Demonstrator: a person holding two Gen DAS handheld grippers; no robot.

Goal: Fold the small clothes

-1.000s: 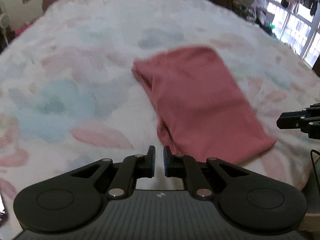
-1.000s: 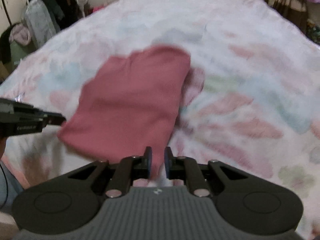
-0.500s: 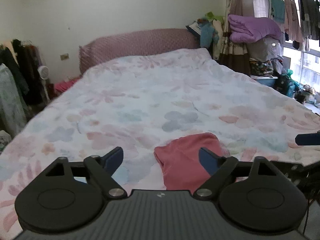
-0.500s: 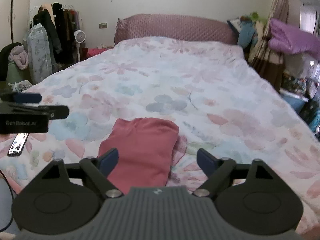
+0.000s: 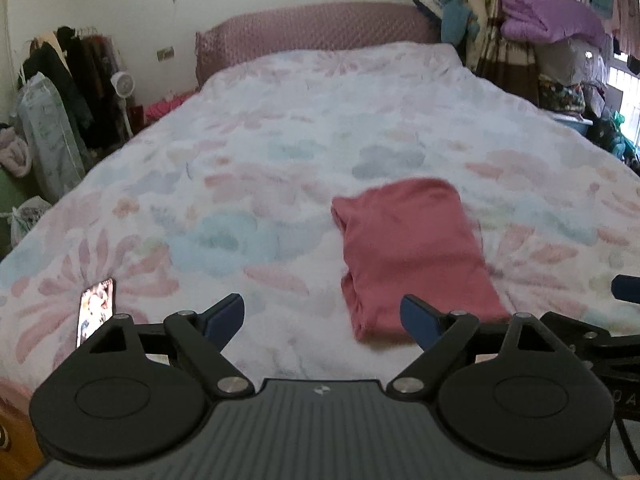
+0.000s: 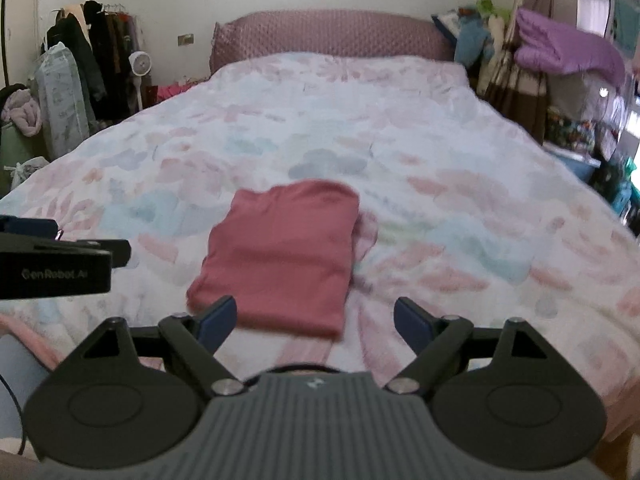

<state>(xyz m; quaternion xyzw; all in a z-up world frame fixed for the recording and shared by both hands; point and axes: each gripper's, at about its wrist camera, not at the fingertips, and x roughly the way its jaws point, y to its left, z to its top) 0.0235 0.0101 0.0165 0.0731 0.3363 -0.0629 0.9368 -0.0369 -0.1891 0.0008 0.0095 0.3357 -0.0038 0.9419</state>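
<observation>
Backed away and spread wide, both empty: left gripper (image 5: 322, 316), right gripper (image 6: 315, 318). Folded dusty-pink knit garment (image 6: 282, 258) near bed's (image 5: 280, 128) front edge; could snag, unfolding on return.

Black left claw (image 5: 322, 320), blue pads, silver screws, ribbed grey body, matching right claw (image 6: 315, 320)

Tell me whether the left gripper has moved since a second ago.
Yes. The left gripper has pulled back and up from the red garment; more bedspread shows, and its fingers have just opened, empty.
</observation>
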